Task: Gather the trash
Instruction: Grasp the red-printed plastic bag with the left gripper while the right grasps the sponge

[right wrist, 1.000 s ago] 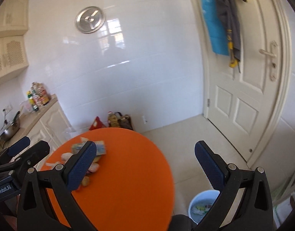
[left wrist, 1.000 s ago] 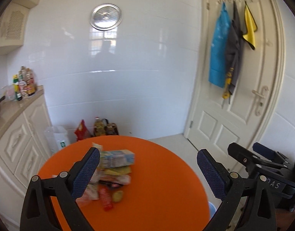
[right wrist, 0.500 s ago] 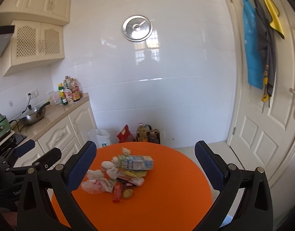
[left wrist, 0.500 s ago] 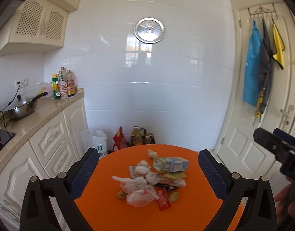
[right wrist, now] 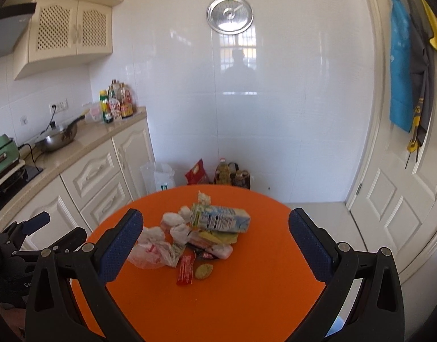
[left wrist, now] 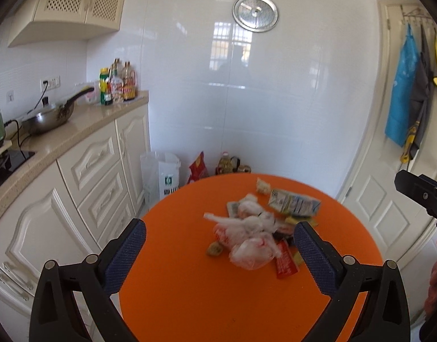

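Both grippers hovering over the trash, nothing picked yet

Left gripper (left wrist: 218,259) and right gripper (right wrist: 215,246) are holding jaws spread, empty; heaped wrappers, tissues and carton (right wrist: 198,235) are lying mid round orange worktop (right wrist: 247,299), presumably awaiting collection.

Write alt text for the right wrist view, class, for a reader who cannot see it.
An open right gripper hovers over a round orange table holding a trash pile: a drink carton, a plastic bag and a red sachet. White kitchen cabinets stand left.

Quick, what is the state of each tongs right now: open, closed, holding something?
Left tongs: open, holding nothing, above the orange table.
Right tongs: open, holding nothing, facing the trash pile.
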Demonstrator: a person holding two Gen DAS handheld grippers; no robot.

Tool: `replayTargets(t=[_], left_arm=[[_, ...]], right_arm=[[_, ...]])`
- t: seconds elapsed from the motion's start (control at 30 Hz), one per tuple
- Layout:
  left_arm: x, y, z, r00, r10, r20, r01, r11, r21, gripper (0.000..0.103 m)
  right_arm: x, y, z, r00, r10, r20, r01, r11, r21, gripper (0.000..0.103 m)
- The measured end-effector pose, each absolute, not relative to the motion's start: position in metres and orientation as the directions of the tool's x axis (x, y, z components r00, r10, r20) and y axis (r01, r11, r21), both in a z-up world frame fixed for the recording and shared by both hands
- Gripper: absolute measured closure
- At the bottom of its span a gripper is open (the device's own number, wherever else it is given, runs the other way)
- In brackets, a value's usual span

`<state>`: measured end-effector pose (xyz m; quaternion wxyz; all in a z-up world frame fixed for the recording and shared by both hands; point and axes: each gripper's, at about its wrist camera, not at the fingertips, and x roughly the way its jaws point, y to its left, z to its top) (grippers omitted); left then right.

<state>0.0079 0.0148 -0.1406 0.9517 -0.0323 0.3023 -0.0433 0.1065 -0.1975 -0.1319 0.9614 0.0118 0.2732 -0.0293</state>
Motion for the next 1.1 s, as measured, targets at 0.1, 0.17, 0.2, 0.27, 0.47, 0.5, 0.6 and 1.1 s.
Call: replayTargets(t=[0.1,0.17,0.2,0.27,0.47,0.5,0.6,1.1], left_arm=[[0.042,0.009,-0.147,0.787,-0.109,-0.608,0.068,0.994,-0.09,0.001],[0.063,0.005,-0.15,0.771,-0.111,-0.627,0.072,0.994,-0.088,0.001],[0.073,0.001,-0.154,0.763,-0.116,-0.636,0.078,0.993,-0.088,0.001],[0.098,-0.006,-0.165,0.741,-0.133,-0.658,0.096,0.991,-0.092,0.001],[0.175,-0.039,-0.199,0.684,-0.12,-0.719,0.12,0.991,-0.05,0.001],[0.189,-0.045,-0.206,0.673,-0.115,-0.731,0.123,0.992,-0.043,0.001],[0.228,-0.061,-0.227,0.636,-0.09,-0.766,0.127,0.992,-0.012,0.002],[0.334,-0.08,-0.239,0.591,-0.226,-0.774,0.2,0.971,-0.131,0.07]], right_arm=[[0.121,-0.2,-0.151,0.818,-0.04,-0.574,0.059,0.998,0.013,0.0],[0.129,-0.201,-0.162,0.8,-0.039,-0.599,0.061,0.998,0.017,0.0],[0.133,-0.203,-0.168,0.791,-0.039,-0.611,0.065,0.998,0.02,0.0],[0.139,-0.206,-0.177,0.776,-0.04,-0.63,0.072,0.997,0.025,0.0],[0.155,-0.22,-0.2,0.732,-0.061,-0.678,0.101,0.995,0.02,0.0],[0.157,-0.221,-0.203,0.727,-0.062,-0.684,0.104,0.994,0.02,0.0],[0.164,-0.228,-0.216,0.699,-0.066,-0.712,0.115,0.993,0.021,0.0],[0.196,-0.227,-0.302,0.544,-0.028,-0.838,0.101,0.994,0.032,0.003]])
